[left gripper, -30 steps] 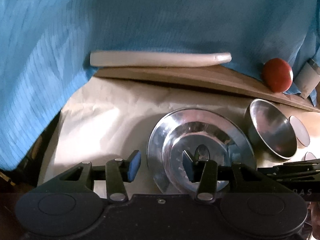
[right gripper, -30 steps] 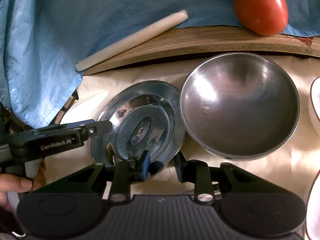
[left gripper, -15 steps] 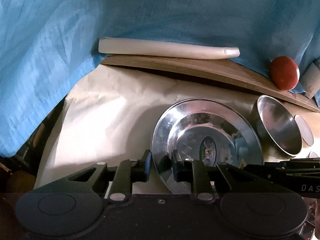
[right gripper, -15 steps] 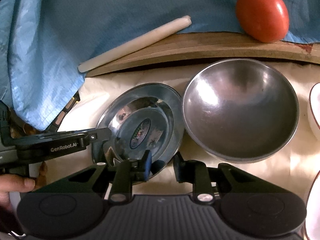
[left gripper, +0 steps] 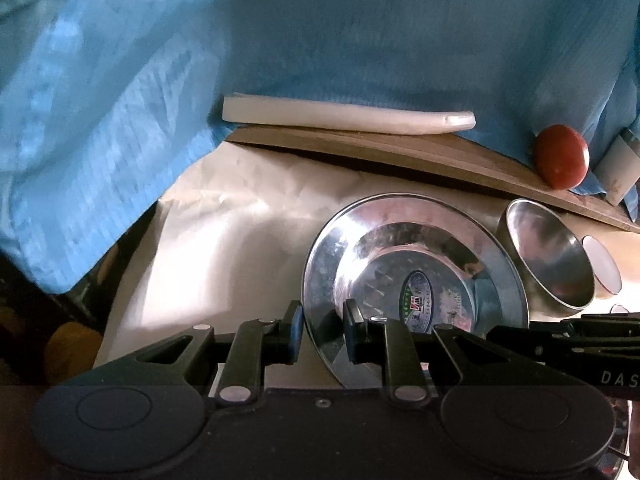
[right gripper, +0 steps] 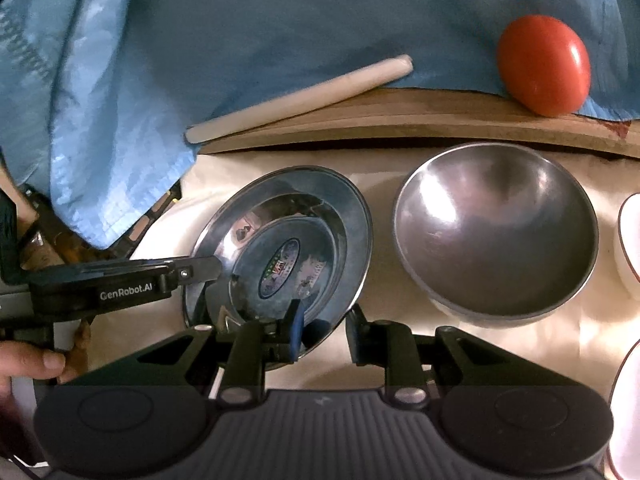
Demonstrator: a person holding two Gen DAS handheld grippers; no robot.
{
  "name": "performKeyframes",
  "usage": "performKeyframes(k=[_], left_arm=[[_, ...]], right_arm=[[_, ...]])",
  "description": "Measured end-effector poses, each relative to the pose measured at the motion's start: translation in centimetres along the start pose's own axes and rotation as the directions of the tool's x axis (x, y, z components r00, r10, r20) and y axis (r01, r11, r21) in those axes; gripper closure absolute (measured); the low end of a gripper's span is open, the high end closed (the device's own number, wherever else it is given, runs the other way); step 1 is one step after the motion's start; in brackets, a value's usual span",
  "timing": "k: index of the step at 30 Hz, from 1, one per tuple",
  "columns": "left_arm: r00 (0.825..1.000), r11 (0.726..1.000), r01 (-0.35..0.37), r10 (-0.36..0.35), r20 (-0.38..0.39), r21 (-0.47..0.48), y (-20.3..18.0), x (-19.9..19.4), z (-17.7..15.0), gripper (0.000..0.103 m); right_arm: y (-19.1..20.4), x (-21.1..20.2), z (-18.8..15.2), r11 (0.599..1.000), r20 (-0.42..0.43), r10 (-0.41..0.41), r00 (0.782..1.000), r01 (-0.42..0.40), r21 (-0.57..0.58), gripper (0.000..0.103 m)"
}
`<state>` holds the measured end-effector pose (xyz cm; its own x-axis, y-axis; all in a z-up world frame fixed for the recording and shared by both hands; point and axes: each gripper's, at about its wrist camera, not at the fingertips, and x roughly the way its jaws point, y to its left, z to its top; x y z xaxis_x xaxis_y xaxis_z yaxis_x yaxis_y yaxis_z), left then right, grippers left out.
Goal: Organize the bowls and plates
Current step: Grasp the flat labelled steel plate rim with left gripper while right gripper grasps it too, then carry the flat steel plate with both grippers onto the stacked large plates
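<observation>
Both grippers pinch one steel plate's rim: left gripper (left gripper: 322, 334) on its near-left edge, right gripper (right gripper: 323, 332) on its near-right edge. That plate (right gripper: 288, 240) lies on pale paper (left gripper: 224, 248), steel bowl (right gripper: 496, 240) just beside, tomato (right gripper: 544, 64) beyond.

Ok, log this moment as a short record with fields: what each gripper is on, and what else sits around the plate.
held item: steel plate with a sticker at its centre
left gripper: shut on the plate's rim
right gripper: shut on the plate's near rim
steel bowl: right of the plate, upright, empty
tomato: on the wooden board behind the bowl
white stick: lying along the board's edge
backdrop: blue cloth
</observation>
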<state>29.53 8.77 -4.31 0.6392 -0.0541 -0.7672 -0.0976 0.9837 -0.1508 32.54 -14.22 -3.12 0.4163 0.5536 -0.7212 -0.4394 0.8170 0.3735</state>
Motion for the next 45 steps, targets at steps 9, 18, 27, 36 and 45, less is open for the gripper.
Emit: performKeyframes(k=[9, 18, 27, 36, 45], left_arm=[[0.999, 1.0, 0.015, -0.015, 0.032, 0.01, -0.9, -1.9, -0.6, 0.081], [0.997, 0.997, 0.056, -0.057, 0.042, 0.045, -3.5, -3.3, -1.0, 0.081], [0.995, 0.993, 0.092, -0.095, 0.034, 0.078, -5.9, -4.4, -2.0, 0.081], [0.993, 0.988, 0.113, -0.114, 0.009, 0.102, -8.2, -5.0, -3.5, 0.08], [0.992, 0.982, 0.124, -0.122, -0.02, 0.141, -10.6, -5.4, -4.8, 0.08]], right_arm=[[-0.5, -2.1, -0.7, 1.0, 0.043, -0.003, 0.999, 0.004, -0.023, 0.078], [-1.6, -5.4, -2.0, 0.999, 0.084, -0.026, 0.996, 0.028, -0.019, 0.078], [-2.7, -8.5, -3.5, 0.999, 0.091, -0.033, 0.995, 0.034, -0.007, 0.078], [-3.9, -10.7, -4.8, 0.999, 0.06, -0.032, 0.998, 0.032, -0.006, 0.078], [-5.5, -12.2, -6.0, 1.0, 0.012, -0.028, 1.0, 0.028, 0.011, 0.077]])
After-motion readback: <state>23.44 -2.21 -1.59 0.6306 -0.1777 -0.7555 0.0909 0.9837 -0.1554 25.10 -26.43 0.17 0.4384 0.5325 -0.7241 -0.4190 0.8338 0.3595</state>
